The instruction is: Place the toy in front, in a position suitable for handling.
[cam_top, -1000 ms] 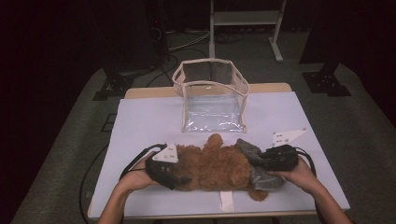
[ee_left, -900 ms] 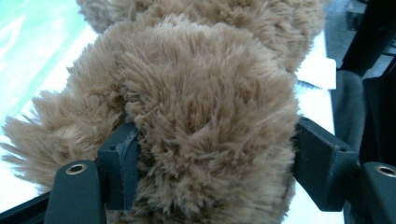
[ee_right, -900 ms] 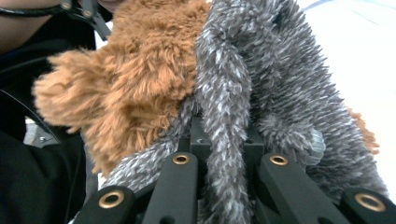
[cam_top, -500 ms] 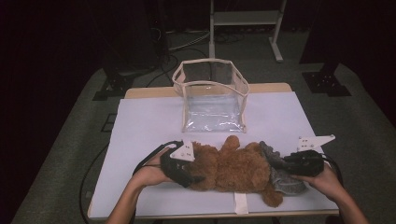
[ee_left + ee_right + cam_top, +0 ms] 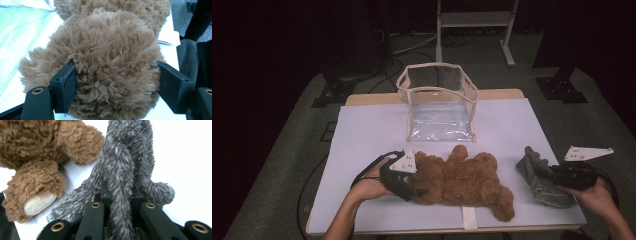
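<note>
Here the brown teddy bear (image 5: 462, 180) lies on its back along the near edge of the white table (image 5: 362, 130), head to the left and legs to the right. I keep my left gripper (image 5: 408, 186) around its head so the body stays put while the clothing comes away. In the left gripper view the pads (image 5: 65, 85) sit spread wide and press into the fur on either side of the head; the jaws have just been easing a little wider, with the head between them.

My right gripper (image 5: 548, 173) is clamped nearly fully together on a fold of the grey fuzzy garment (image 5: 539, 182), which I hold at the near right of the table. In the right gripper view a twisted strand of the garment (image 5: 122, 177) runs between the jaws, and the bear's foot with its pale sole (image 5: 37, 206) lies just beside it on the left.

Against the earlier frames, the garment has come off the bear: a second ago it was bunched against the bear's lower body, and now it is well apart from it on the right. The bear itself has slid somewhat to the right. The clear bag (image 5: 439, 107) stands open on the far side, unmoved.
</note>
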### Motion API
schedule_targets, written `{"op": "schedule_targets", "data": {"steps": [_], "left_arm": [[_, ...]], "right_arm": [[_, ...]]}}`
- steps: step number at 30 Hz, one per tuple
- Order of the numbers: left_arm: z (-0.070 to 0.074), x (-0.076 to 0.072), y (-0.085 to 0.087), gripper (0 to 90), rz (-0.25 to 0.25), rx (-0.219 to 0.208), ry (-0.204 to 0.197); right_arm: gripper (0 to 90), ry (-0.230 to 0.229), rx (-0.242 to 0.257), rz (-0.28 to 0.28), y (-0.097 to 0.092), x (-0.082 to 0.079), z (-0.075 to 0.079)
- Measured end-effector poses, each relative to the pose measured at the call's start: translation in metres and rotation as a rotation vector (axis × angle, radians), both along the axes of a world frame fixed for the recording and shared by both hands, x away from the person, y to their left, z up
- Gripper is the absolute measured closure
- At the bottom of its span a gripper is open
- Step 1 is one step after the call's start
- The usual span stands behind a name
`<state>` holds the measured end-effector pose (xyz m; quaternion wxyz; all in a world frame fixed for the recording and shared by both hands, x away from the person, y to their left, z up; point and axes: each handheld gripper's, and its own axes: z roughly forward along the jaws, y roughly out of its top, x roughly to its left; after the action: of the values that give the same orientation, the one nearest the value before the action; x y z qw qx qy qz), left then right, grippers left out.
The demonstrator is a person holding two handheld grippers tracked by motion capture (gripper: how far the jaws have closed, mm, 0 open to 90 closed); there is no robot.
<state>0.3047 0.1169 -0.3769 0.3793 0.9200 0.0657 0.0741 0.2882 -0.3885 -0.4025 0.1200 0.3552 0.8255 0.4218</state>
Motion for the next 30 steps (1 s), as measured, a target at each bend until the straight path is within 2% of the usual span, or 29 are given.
{"op": "schedule_targets", "data": {"steps": [2,4,5,8,9,12,14,18,23,26,30], "left_arm": [[0.001,0.0,-0.001,22.9,0.001,0.0,-0.003],[0.001,0.0,-0.001,22.6,0.0,0.003,-0.006],[0.0,0.0,-0.001,22.4,0.002,-0.003,-0.006],[-0.001,0.0,0.0,22.1,0.002,-0.01,-0.006],[-0.001,0.0,0.001,22.1,0.002,-0.011,-0.007],[-0.001,0.0,0.002,21.6,0.004,-0.015,-0.005],[0.0,0.0,0.002,21.3,0.003,-0.016,-0.005],[0.004,0.0,0.005,21.1,0.006,-0.027,-0.013],[0.011,-0.003,0.011,21.1,0.013,-0.058,-0.034],[0.016,-0.005,0.018,20.9,0.02,-0.07,-0.052],[0.013,-0.007,0.029,19.8,0.034,-0.084,-0.061]], "right_arm": [[79.0,-0.023,-0.01,-0.009,-0.002,-0.001,0.007],[79.0,-0.028,0.001,-0.006,-0.002,0.0,0.009],[78.9,-0.026,-0.009,-0.002,0.0,0.002,0.008],[77.0,-0.003,-0.025,0.005,0.007,0.006,-0.001],[73.9,0.015,-0.046,0.008,0.013,0.01,-0.012],[66.7,0.061,-0.085,0.019,0.023,0.016,-0.032],[62.7,0.063,-0.083,0.029,0.025,0.017,-0.036],[53.0,0.025,-0.035,0.037,0.021,0.012,-0.017],[50.1,-0.027,-0.01,0.062,0.023,0.003,0.008],[48.9,-0.036,0.011,0.124,0.035,-0.001,0.013],[46.5,-0.033,0.052,0.225,0.061,-0.004,0.009]]}}
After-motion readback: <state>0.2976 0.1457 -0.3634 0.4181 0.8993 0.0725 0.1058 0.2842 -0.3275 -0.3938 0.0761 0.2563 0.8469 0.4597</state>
